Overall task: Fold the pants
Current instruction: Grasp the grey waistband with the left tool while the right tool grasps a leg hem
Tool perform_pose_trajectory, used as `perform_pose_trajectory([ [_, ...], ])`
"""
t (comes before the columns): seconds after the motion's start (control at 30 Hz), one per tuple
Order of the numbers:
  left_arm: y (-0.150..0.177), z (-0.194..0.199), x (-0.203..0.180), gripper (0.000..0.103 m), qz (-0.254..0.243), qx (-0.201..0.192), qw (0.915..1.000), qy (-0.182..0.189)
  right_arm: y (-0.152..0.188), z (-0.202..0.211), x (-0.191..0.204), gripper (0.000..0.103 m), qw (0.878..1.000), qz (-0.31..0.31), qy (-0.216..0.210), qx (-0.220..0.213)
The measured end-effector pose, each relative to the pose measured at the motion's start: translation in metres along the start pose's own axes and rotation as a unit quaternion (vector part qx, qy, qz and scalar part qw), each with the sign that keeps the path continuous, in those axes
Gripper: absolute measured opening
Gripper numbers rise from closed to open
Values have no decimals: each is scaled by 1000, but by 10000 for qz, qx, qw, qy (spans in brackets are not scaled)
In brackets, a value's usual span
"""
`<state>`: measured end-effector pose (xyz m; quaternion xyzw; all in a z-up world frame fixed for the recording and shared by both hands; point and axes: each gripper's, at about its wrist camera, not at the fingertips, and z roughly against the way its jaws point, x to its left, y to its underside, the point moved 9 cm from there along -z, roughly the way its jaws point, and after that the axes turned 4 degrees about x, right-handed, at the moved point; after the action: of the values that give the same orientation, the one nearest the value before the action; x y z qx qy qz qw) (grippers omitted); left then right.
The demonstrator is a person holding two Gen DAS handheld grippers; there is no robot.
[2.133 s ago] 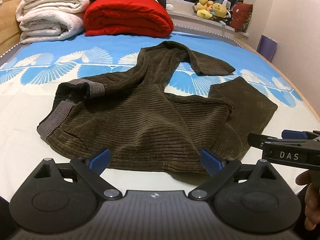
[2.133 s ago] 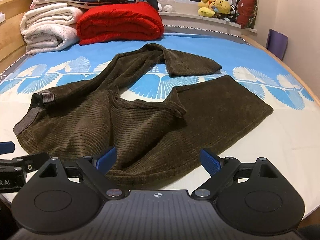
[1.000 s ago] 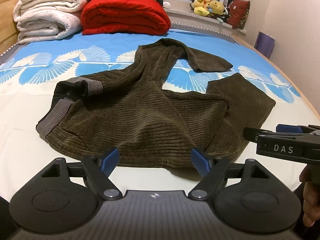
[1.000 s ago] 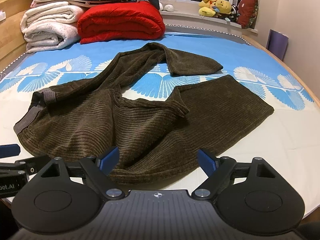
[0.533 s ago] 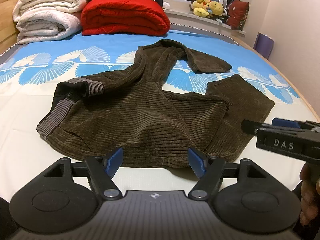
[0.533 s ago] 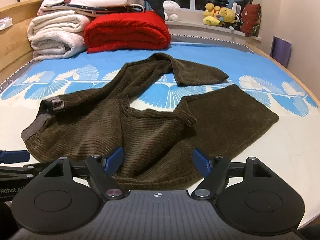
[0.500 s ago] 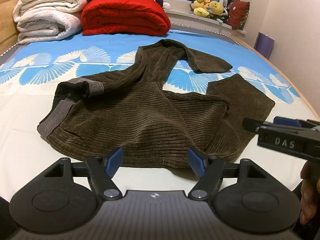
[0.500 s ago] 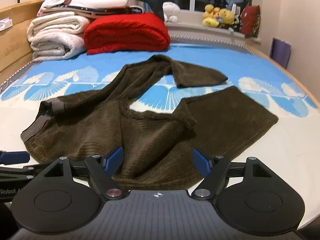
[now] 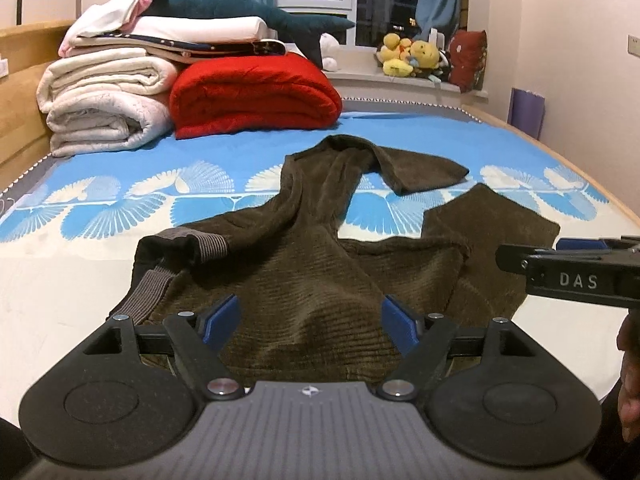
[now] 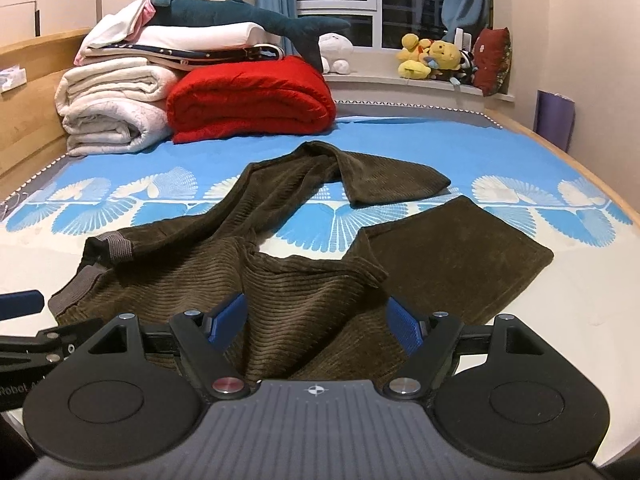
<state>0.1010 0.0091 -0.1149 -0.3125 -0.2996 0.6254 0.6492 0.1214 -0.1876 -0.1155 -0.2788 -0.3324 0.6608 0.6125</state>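
Dark olive corduroy pants [image 9: 304, 272] [image 10: 304, 292] lie rumpled on the bed. Their grey ribbed waistband [image 9: 148, 288] sits at the near left. One leg runs away from me and doubles back to the right [image 9: 420, 172]; the other leg [image 10: 460, 248] lies flat at the right. My left gripper [image 9: 311, 318] hovers over the near part of the pants, its jaws opening with only cloth below them, nothing pinched. Beside it to the right, my right gripper [image 10: 315, 318] is open over the same near edge.
The blue fan-patterned sheet [image 9: 100, 200] covers the bed. A red quilt [image 9: 252, 92] and folded white blankets [image 9: 104, 116] are stacked at the far left. Plush toys [image 9: 408, 56] sit on the windowsill. A hand [image 9: 630, 380] shows at the right edge.
Both views have tipped upward, so the window shows and the blue pads now overlap the pants' near edge. The left jaws narrowed, then widened again. The pants have not moved.
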Motion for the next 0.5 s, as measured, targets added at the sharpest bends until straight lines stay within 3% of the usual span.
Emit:
perform_pose_trajectory([
  [0.1, -16, 4, 8, 82, 17, -33, 9999, 152, -6, 5, -6, 73, 9999, -97, -9, -103],
  [0.27, -66, -5, 51, 82, -383, -391, 9985, 10, -42, 14, -47, 69, 9987, -234, 83, -435],
  [0.4, -83, -48, 113, 82, -79, -83, 9999, -102, -70, -3, -113, 69, 9957, -540, 587, -477],
  [0.5, -66, -89, 160, 82, 223, 148, 9993, -273, -64, -34, -167, 70, 9890, -1242, 800, -41],
])
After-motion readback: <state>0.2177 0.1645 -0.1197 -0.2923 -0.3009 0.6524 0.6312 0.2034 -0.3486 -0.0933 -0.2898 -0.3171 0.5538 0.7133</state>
